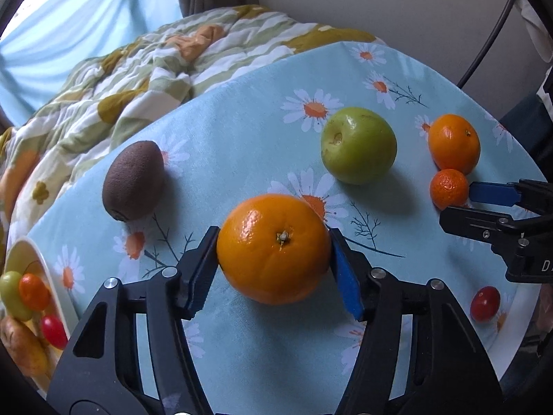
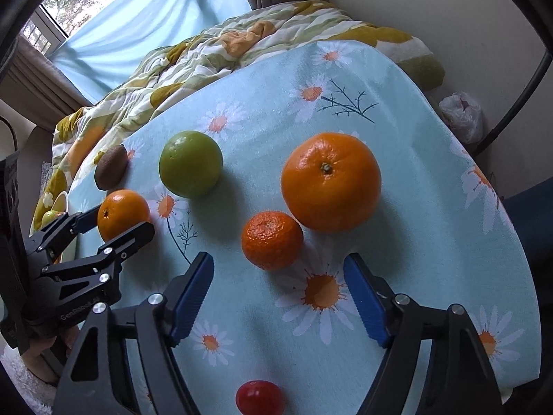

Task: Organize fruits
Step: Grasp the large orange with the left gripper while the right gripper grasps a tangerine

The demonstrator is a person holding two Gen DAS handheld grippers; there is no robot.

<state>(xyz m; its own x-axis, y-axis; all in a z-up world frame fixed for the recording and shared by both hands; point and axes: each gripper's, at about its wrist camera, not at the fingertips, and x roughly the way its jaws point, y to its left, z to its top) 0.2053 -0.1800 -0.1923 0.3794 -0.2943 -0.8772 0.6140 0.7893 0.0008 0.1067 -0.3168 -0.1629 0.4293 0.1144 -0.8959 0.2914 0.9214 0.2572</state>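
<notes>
My left tongs (image 1: 273, 269) have their blue pads pressed on either flank of the big orange (image 1: 274, 247), stem up, still sitting on the daisy-print desk (image 1: 242, 131). My right tongs (image 2: 278, 297) stand part-way open and empty, with the small mandarin (image 2: 272, 240) just beyond the tips at twelve o'clock and not yet between the pads, so that hand has to go forward. From the left tongs the bowl (image 1: 52, 276) already holding fruit lies at about eight o'clock, kiwi (image 1: 134, 180) at ten, green apple (image 1: 358, 145) at one.
</notes>
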